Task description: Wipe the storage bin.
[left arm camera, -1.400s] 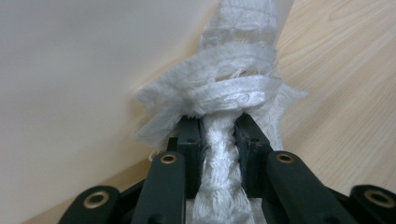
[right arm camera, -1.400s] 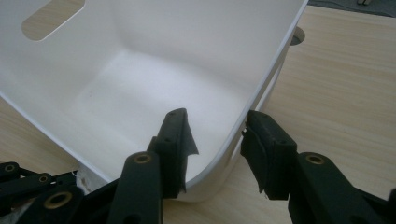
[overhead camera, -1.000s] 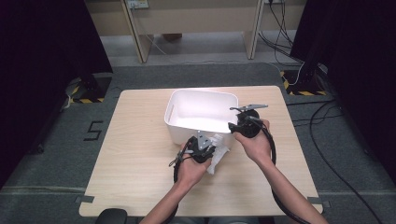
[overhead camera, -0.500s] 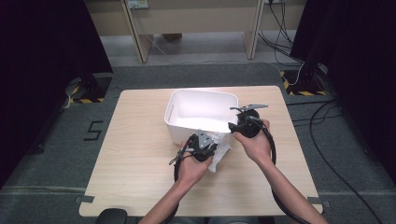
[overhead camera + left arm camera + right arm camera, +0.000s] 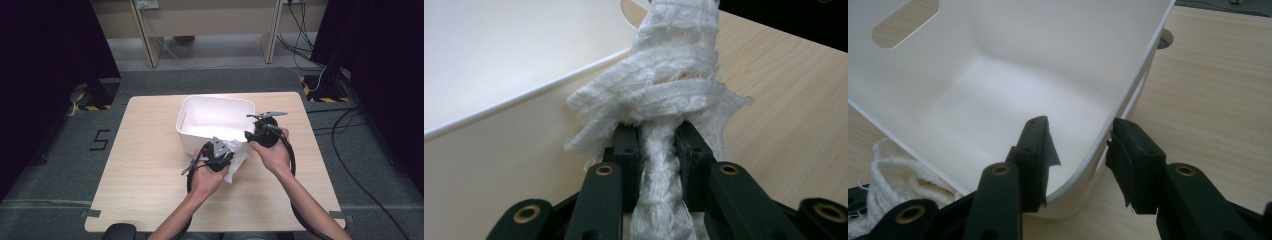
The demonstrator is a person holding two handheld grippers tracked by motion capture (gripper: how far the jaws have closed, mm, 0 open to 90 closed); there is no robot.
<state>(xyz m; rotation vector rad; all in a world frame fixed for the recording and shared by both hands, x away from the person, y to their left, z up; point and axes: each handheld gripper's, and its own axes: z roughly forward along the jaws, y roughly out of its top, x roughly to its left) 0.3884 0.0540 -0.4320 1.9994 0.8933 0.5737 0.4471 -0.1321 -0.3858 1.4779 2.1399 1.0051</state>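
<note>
The left claw (image 5: 651,145) is clamped on a twisted white cloth (image 5: 664,95), whose bunched length runs up and away from the jaws, just outside the near wall of the white bin (image 5: 215,117). The right claw (image 5: 1080,150) straddles the bin's near corner rim, one jaw inside, one outside; whether it presses I cannot tell. I judge the cloth goes over that wall, the left hand nearer.
</note>
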